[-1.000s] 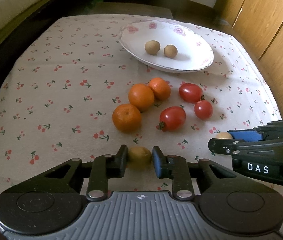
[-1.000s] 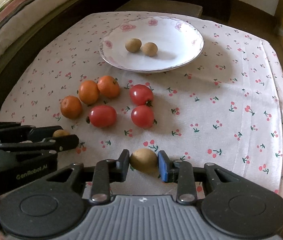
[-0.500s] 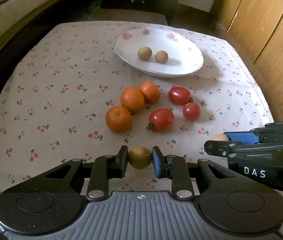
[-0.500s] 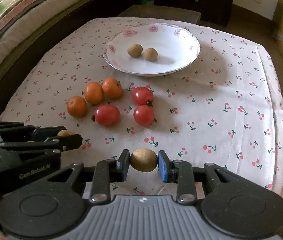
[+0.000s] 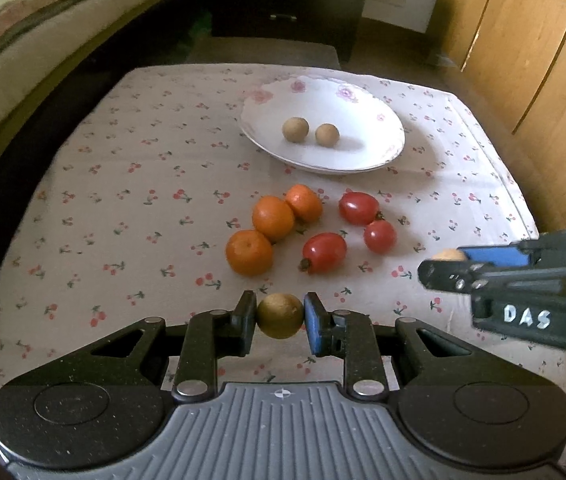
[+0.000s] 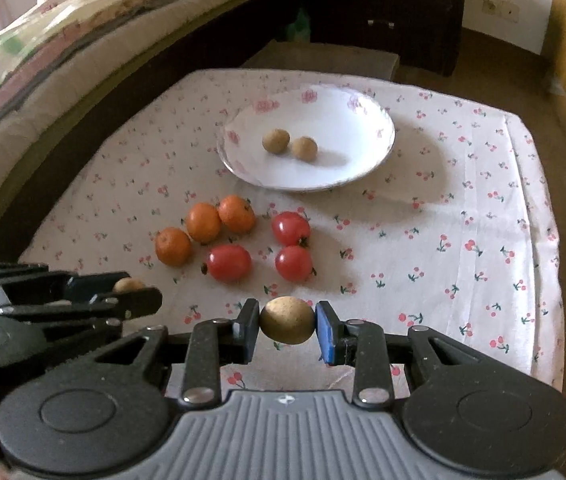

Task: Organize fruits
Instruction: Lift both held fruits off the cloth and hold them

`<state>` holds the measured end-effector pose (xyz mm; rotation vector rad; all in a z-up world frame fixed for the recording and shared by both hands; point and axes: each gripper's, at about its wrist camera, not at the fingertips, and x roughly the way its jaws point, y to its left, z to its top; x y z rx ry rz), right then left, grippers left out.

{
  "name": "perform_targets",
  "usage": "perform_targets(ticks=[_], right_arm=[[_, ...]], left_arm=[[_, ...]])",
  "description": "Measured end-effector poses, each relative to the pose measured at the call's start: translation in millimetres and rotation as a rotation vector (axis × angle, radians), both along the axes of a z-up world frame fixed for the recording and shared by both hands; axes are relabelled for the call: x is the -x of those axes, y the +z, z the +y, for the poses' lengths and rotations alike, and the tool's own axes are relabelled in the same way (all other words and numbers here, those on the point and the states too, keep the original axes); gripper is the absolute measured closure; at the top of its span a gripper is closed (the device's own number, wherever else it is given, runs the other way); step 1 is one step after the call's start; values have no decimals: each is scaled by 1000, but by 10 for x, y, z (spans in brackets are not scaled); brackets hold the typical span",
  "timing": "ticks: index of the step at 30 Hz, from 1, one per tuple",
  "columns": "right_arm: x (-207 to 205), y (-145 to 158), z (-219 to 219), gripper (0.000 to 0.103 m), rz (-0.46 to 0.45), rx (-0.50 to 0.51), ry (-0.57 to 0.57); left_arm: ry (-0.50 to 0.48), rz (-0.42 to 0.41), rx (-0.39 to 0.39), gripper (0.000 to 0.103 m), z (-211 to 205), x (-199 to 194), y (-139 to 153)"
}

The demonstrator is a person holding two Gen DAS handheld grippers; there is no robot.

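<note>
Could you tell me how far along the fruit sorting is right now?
Done: two brown fruits already lie in the plate. In hand: the left hand-held gripper and the right hand-held gripper each clamp one more brown fruit above the tablecloth. Left: three oranges and three tomatoes still sit loose on the cloth.

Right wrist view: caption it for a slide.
Right gripper clamps a small round tan fruit above the cherry-print tablecloth, white floral plate ahead.

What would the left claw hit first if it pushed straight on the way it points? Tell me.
Probably the nearest orange: it lies just beyond the left claw and the brown fruit that the claw holds. Depth is unclear.
</note>
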<state>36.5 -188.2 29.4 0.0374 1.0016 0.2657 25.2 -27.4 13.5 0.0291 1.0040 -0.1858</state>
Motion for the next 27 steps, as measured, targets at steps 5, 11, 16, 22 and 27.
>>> perform_targets(ticks=[5,11,16,22,27], right_arm=[[76,136,-31,71,-35,-22,1],[89,189,-104,71,-47,-41,-17],[58,235,-121,71,-61,-54,-17],[-151,177,-194,71,-45,-55,-61],[-257,36,-172,71,-10,-44,-56]], left_arm=[[-10,-30,-35,70,-67,48,127],[-26,-49,-69,69,-129,103,201],[-37,-61,-78,69,-167,41,263],[-76,-81,-45,69,-248,-194,299],[-117,-68,-31,66,-117,-183,237]])
